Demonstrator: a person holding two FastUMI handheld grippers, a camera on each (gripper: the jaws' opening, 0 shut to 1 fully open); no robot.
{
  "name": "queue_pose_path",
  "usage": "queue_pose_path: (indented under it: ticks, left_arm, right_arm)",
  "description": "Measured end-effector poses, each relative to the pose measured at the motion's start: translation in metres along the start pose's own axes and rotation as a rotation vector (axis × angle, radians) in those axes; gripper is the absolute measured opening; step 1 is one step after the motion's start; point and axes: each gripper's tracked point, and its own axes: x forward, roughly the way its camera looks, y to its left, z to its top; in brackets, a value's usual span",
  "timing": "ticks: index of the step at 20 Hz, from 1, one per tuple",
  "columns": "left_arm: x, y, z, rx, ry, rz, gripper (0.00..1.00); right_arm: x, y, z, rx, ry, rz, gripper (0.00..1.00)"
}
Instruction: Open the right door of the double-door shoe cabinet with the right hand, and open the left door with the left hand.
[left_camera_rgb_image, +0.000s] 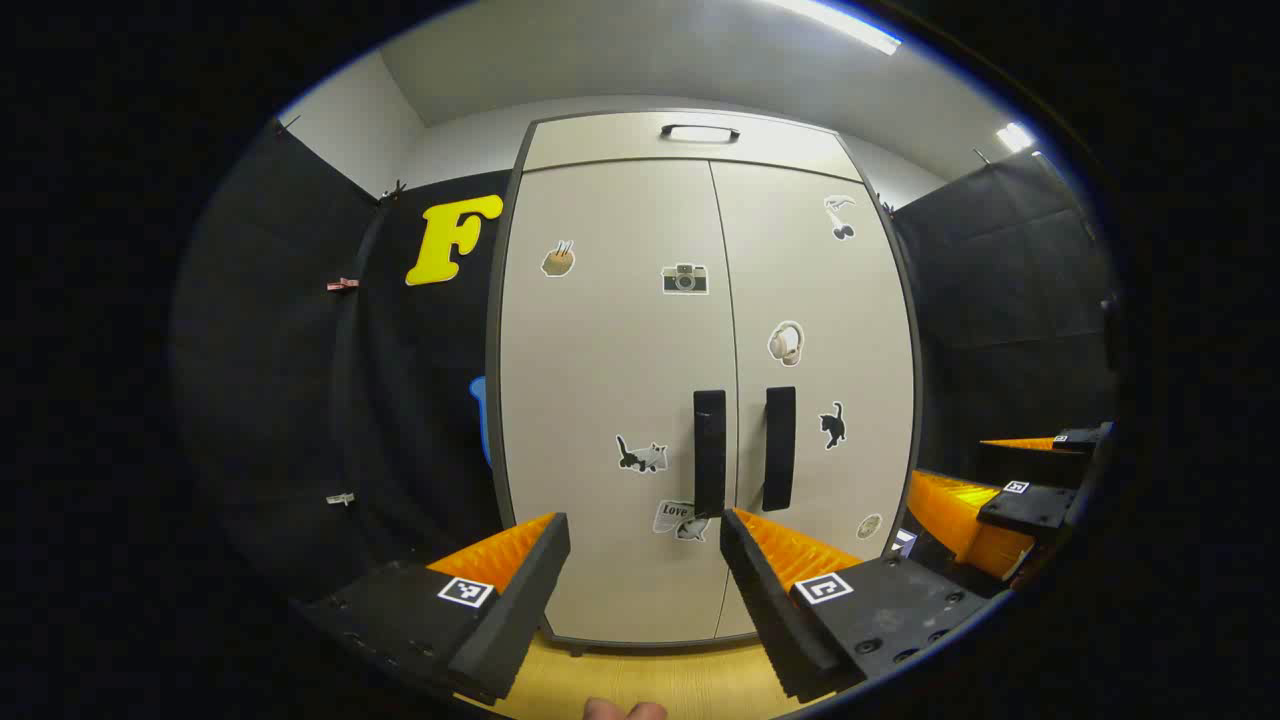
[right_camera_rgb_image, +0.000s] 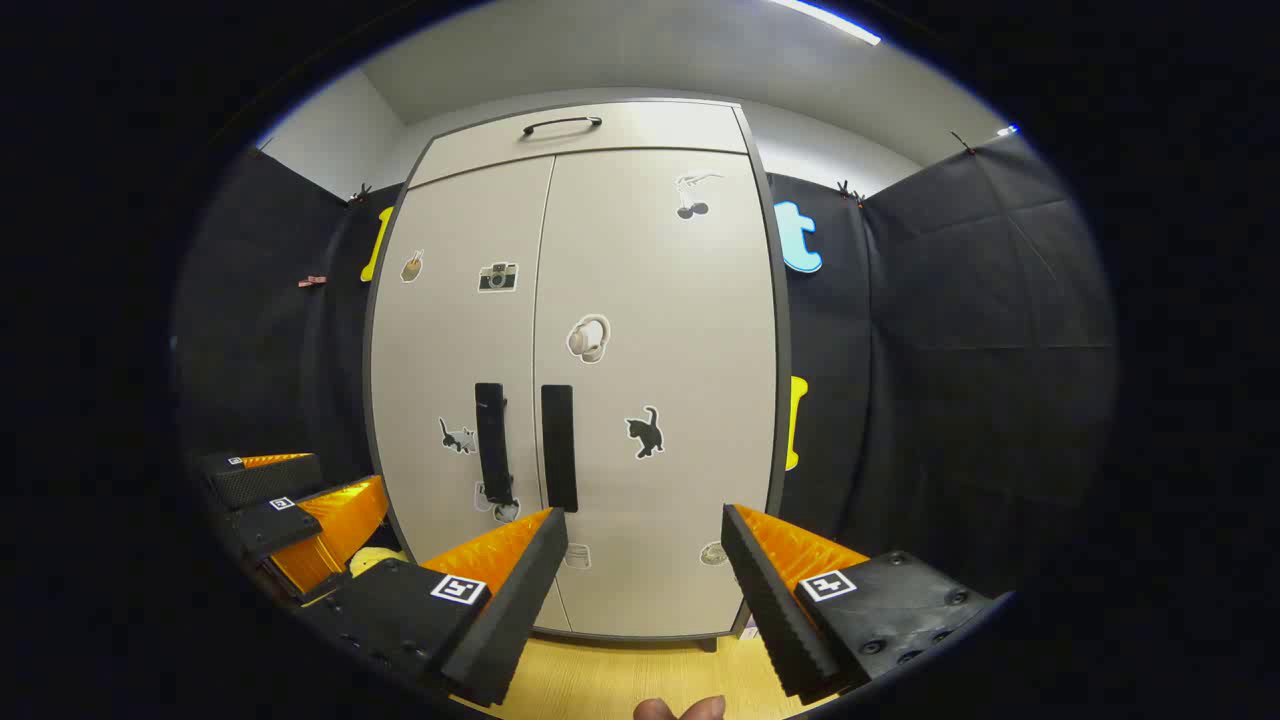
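Note:
A beige double-door shoe cabinet (left_camera_rgb_image: 620, 350) (right_camera_rgb_image: 650, 300) stands straight ahead with both doors closed. Two black vertical handles sit side by side at the middle seam: the left door's handle (left_camera_rgb_image: 709, 450) (right_camera_rgb_image: 490, 440) and the right door's handle (left_camera_rgb_image: 779, 448) (right_camera_rgb_image: 559, 447). My left gripper (left_camera_rgb_image: 645, 530) is open, some way short of the doors, with the left handle just above its right fingertip. My right gripper (right_camera_rgb_image: 645, 525) is open too, held off the cabinet, the right handle above its left fingertip. The other gripper appears at the side of each view (left_camera_rgb_image: 1000, 500) (right_camera_rgb_image: 290, 510).
Stickers dot both doors. A top flap with a black handle (left_camera_rgb_image: 699, 132) (right_camera_rgb_image: 561, 124) runs above them. Black cloth walls close in on both sides. A light wooden floor (left_camera_rgb_image: 650, 675) (right_camera_rgb_image: 620, 675) lies below the cabinet. A fingertip (right_camera_rgb_image: 680, 708) shows at the bottom edge.

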Motion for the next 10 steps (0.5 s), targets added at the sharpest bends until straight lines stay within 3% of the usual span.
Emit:
queue_pose_path:
  ticks: [10]
  left_arm:
    - [-0.0089,0.0067,0.0103,-0.009,-0.027,-0.004,0.94]
  right_arm:
    - [-0.0104,0.0032,0.0067,0.002,-0.012,0.0,0.98]
